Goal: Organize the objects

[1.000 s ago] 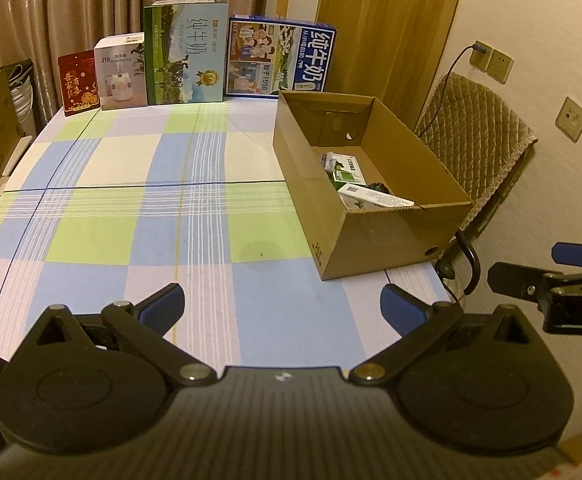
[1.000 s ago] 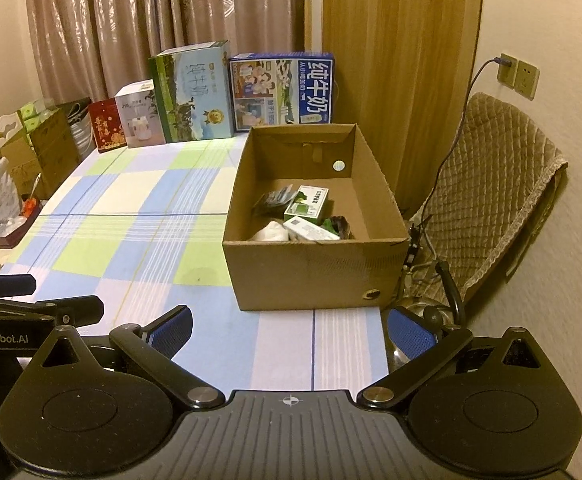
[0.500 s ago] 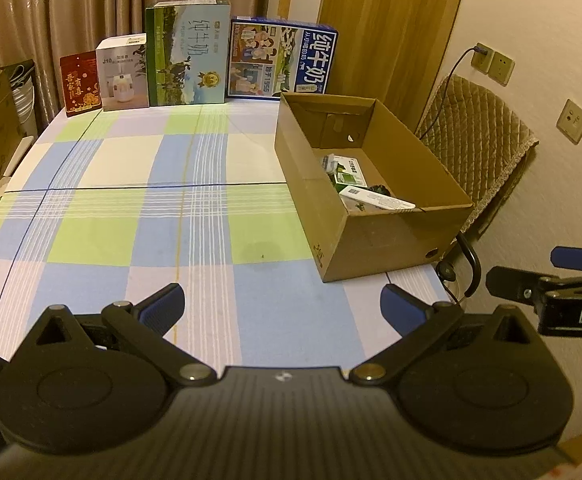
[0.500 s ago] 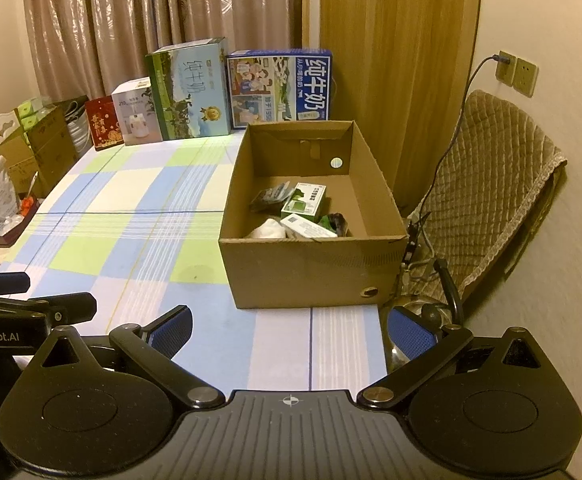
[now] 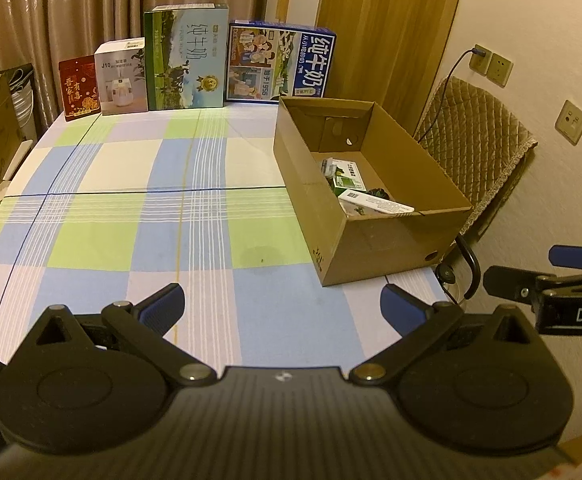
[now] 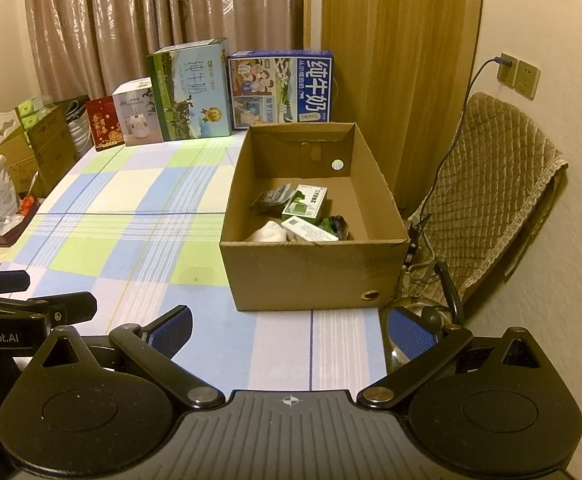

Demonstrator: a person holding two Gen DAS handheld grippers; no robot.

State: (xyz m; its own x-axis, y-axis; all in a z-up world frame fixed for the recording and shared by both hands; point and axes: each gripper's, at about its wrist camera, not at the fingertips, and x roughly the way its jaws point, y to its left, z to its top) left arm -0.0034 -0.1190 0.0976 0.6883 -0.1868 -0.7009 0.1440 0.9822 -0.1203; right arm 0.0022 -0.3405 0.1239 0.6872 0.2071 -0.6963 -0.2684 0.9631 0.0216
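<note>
A: Nearest, we are holding the left gripper (image 5: 282, 307) and right gripper (image 6: 290, 332) with fingers spread wide, gripping nothing, above the checked counter (image 5: 139, 216).

B: Beyond, we are seeing the cardboard box (image 6: 311, 264) standing at the counter's right edge, small packets (image 6: 305, 206) lying inside. Farthest, milk cartons (image 6: 191, 92) are standing against the curtain (image 6: 163, 12).

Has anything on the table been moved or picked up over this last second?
Nothing was picked up or let go. Both grippers, left and right, stay open and empty, only drifting slightly. The cardboard box and its contents stayed put on the checked tablecloth.
</note>
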